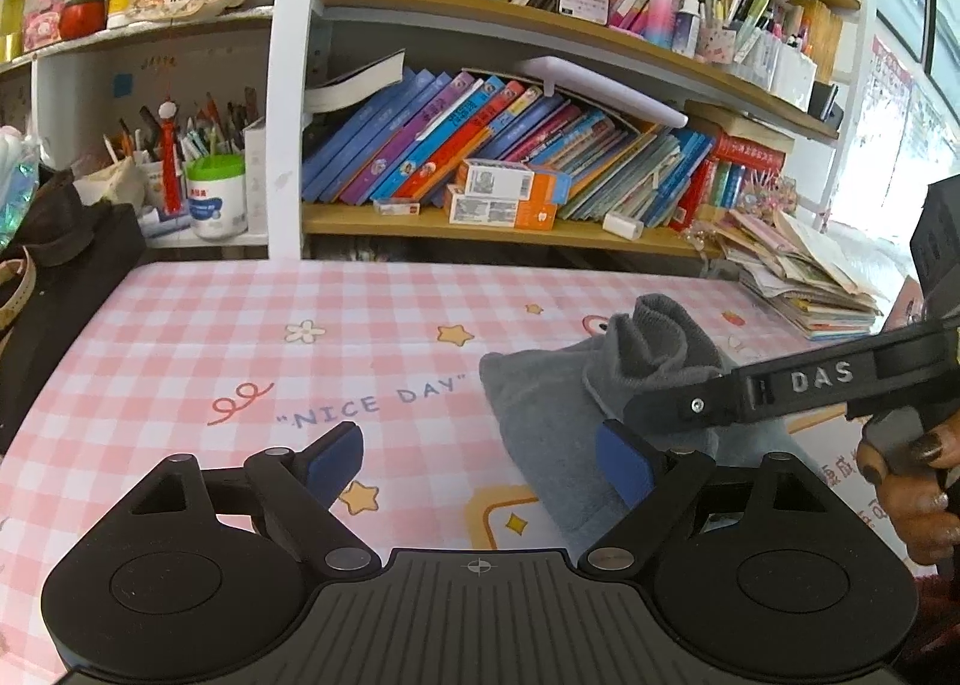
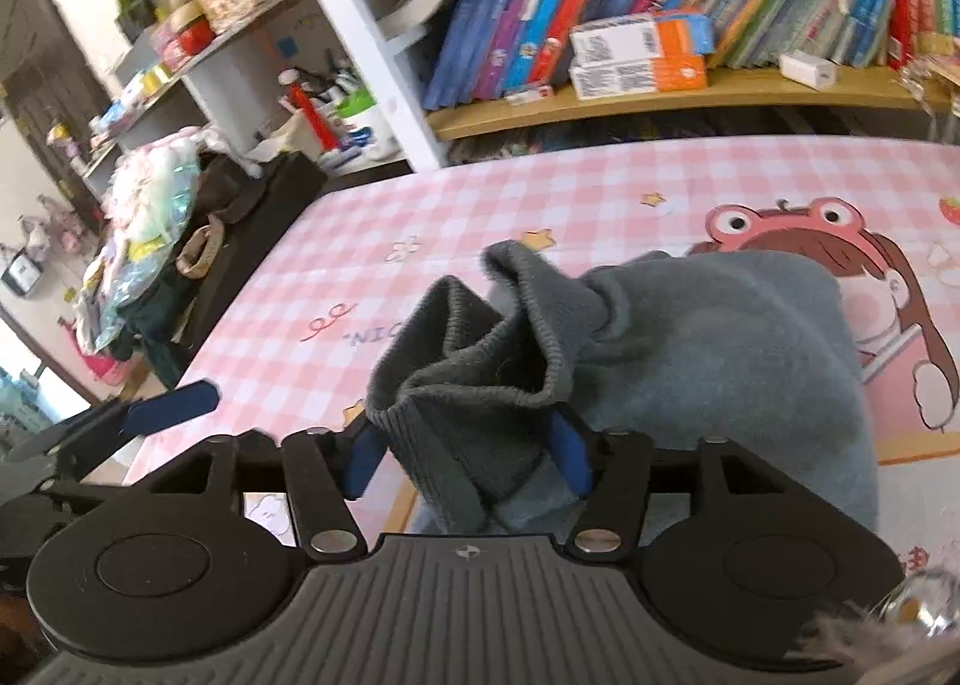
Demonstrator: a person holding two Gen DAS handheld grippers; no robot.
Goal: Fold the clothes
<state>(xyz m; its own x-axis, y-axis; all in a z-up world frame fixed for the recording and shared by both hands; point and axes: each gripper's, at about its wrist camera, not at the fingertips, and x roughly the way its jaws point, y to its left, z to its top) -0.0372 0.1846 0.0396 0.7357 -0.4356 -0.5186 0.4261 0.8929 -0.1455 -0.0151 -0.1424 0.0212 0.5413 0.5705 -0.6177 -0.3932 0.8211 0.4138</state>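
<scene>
Between the right gripper's [image 2: 465,460] half-parted blue pads [image 2: 364,460] bunches the ribbed cuff of a grey garment [image 2: 690,337]; whether they pinch it is hard to tell. Left of it, the left gripper [image 1: 480,463] gapes wide, empty, the garment beside its right pad. Beyond lies the pink checked tablecloth [image 1: 240,325].

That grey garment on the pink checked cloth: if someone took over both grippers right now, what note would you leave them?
Left gripper: open, empty, beside the grey garment.
Right gripper: jaws apart around the garment's ribbed cuff; they look loose, not pinching.
Garment: bunched in a rough heap on the tablecloth, cuff sticking up.
Done: seems partly gathered.
Left: flatten it and finish folding.
</scene>
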